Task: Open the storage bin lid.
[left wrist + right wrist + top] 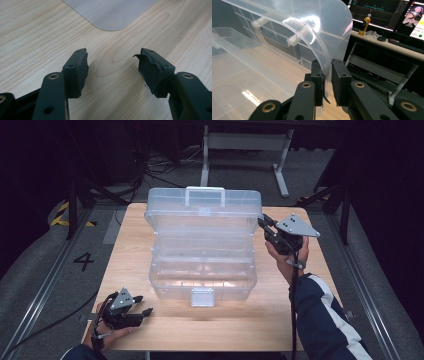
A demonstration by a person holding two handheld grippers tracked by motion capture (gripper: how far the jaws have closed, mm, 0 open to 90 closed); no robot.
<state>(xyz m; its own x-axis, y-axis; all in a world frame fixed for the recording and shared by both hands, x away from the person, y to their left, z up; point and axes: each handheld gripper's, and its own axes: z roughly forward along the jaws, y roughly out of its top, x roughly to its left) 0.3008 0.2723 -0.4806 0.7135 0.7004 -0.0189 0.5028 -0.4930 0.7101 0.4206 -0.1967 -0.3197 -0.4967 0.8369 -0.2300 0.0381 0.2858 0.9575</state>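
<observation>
The raised lid (322,37) of the clear box (202,270) is clamped by the right tongs (327,80); the left tongs (112,70) are held apart over bare tabletop (37,37).

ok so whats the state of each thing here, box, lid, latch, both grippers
clear plastic box: open, on the table, looks empty
lid: raised, its right edge pinched by the right gripper
front latch: undone
right gripper: shut on the lid edge
left gripper: open, holding nothing, low over the wooden table
</observation>
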